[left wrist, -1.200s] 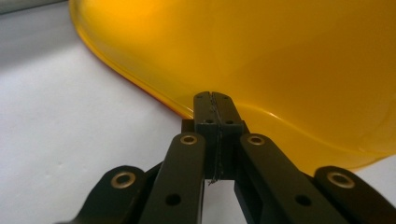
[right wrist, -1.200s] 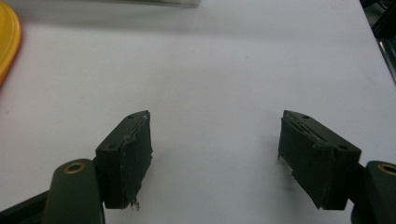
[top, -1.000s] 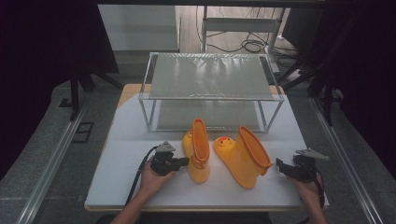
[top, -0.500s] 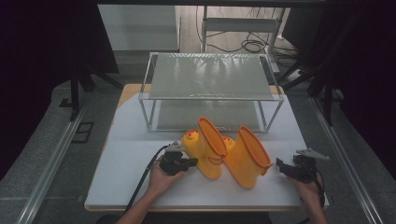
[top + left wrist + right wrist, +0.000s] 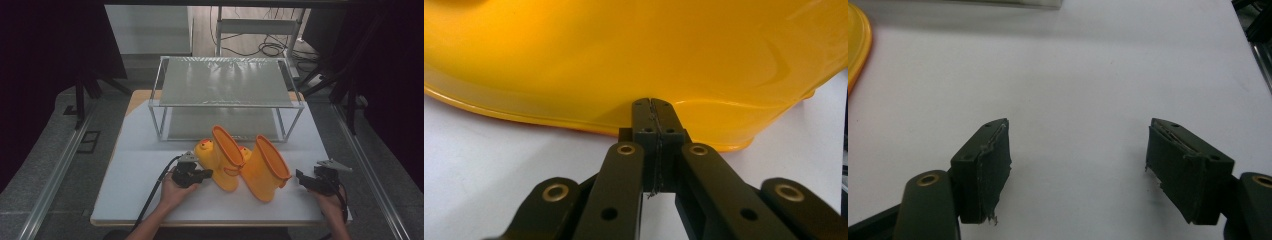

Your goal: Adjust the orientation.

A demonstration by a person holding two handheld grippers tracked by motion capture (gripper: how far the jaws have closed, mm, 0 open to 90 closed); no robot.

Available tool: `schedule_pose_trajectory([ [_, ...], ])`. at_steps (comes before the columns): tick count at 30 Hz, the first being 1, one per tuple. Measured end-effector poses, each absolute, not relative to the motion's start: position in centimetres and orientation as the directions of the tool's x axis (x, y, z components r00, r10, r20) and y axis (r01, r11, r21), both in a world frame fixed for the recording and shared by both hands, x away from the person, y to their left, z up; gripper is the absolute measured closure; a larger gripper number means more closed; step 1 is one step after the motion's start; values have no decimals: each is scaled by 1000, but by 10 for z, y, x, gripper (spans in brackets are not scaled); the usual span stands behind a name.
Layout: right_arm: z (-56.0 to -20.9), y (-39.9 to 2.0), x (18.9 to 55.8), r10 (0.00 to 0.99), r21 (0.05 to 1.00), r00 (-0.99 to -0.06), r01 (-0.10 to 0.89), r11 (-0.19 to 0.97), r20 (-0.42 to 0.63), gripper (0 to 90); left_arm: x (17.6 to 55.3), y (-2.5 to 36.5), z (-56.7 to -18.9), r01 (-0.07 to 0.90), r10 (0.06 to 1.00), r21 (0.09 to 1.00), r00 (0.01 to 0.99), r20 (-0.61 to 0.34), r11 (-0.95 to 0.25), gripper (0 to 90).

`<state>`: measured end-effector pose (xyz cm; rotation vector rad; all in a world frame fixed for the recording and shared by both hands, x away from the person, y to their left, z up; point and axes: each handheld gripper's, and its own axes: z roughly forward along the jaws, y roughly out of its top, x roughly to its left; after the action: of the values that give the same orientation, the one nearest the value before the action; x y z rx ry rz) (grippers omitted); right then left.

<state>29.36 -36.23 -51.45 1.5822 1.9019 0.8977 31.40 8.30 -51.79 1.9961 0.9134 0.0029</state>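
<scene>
The left rain boot (image 5: 221, 159), yellow with a duck face on its toe, stands tilted on the white bench (image 5: 145, 165), its shaft leaning toward the right rain boot (image 5: 265, 167) and touching it. Both sit in front of the two-tier wire shelf rack (image 5: 225, 85). The left gripper (image 5: 200, 175) has its jaws pressed together with nothing between them, tips against the boot's lower edge (image 5: 574, 65) by the sole. The right gripper (image 5: 302, 178) rests well to the right of the pair, jaws apart and empty. A closed-jaw push low on a leaning boot could likely tip it over or knock its neighbour down.
</scene>
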Motion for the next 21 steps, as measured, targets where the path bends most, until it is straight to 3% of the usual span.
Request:
schedule_pose_trajectory([
  [6, -514, -363, 292, 980, 762, -193, 640, 93, 42, 285, 311, 87, -513, 590, 597, 753, 728, -338, -293, 895],
  [12, -509, -368, 285, 975, 780, -211, 620, 85, 62, 420, 303, 102, -497, 532, 613, 803, 738, -283, -270, 874],
  [15, -502, -370, 280, 974, 806, -214, 588, 67, 75, 472, 300, 113, -491, 514, 644, 818, 723, -249, -260, 785],
  [17, -496, -370, 275, 970, 822, -229, 565, 64, 82, 502, 299, 120, -488, 507, 675, 827, 701, -232, -242, 691],
  [18, -491, -368, 272, 962, 835, -257, 547, 68, 90, 546, 299, 124, -487, 507, 688, 832, 688, -231, -228, 603],
  [21, -488, -365, 269, 953, 838, -288, 540, 79, 95, 609, 301, 134, -487, 519, 719, 831, 654, -236, -200, 540],
])
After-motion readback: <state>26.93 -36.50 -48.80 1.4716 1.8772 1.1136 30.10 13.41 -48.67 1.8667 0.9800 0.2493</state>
